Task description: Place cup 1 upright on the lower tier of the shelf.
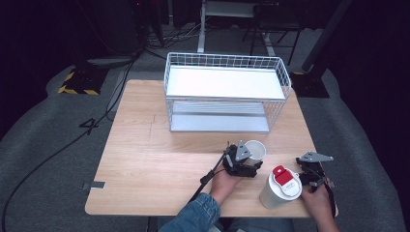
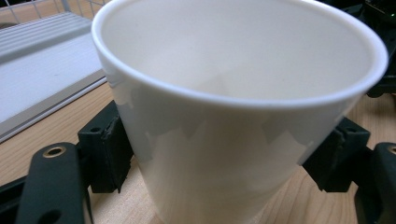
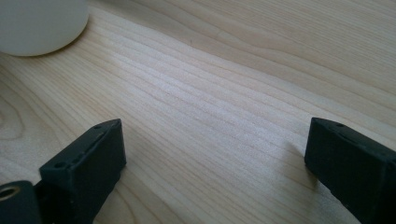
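White cup, open at the top and bare of any print or label, stands upright on the wooden table just in front of the wire basket rack, toward the near right part of the tabletop. Furthest left on the floor lies a yellow-and-black striped plate, with a black cable running from it past the table's corner; no writing can be read on either. Next comes the left gripper, held in the person's left hand with a denim sleeve behind it; in the left gripper view its two black pads press against both sides of the cup, so its jaws are clamped on the cup's wall. Just to the right stands a taller white cup with a red lid tab; the red tab carries some pale marking, too small to read. Furthest right, the right gripper rests low beside that lidded cup, and in the right gripper view its jaws stand wide apart over bare wood, holding nothing, with a white rounded base at the upper left corner.
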Tool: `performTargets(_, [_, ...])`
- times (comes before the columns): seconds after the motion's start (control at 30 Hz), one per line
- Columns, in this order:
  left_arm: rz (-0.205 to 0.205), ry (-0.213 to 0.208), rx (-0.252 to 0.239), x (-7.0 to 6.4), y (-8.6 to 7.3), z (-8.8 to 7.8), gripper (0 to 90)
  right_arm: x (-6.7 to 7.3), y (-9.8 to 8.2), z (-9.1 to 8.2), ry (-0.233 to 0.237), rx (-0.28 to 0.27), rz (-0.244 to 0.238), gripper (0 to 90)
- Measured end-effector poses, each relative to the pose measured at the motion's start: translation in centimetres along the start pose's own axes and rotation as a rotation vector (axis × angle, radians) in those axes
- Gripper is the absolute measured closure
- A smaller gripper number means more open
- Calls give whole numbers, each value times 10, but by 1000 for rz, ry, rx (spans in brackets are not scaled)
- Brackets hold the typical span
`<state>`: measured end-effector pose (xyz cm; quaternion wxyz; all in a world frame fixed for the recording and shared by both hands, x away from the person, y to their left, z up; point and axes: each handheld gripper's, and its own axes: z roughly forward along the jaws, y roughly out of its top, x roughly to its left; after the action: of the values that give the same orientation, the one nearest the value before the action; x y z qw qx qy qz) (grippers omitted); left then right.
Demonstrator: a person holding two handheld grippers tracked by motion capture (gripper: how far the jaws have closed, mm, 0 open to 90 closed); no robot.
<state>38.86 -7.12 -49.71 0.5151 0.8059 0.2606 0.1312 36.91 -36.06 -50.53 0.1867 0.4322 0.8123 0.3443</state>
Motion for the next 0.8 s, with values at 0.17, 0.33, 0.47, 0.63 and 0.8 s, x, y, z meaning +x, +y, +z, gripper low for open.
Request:
performTargets(0.17, [4,-1,7,-1,1,-2,222,0,0,0,0,0,0,55])
performTargets(0.33, [0,-11,-9,-3,3,-4,222,0,0,0,-1,0,0,55])
performTargets(0.47, [0,-9,-19,-4,6,-8,222,0,0,0,-1,0,0,55])
performTargets(0.63, [10,-2,-26,-3,13,-15,222,0,0,0,0,0,0,55])
performTargets(0.8, [-1,-1,-31,-1,18,-24,223,0,0,0,0,0,0,56])
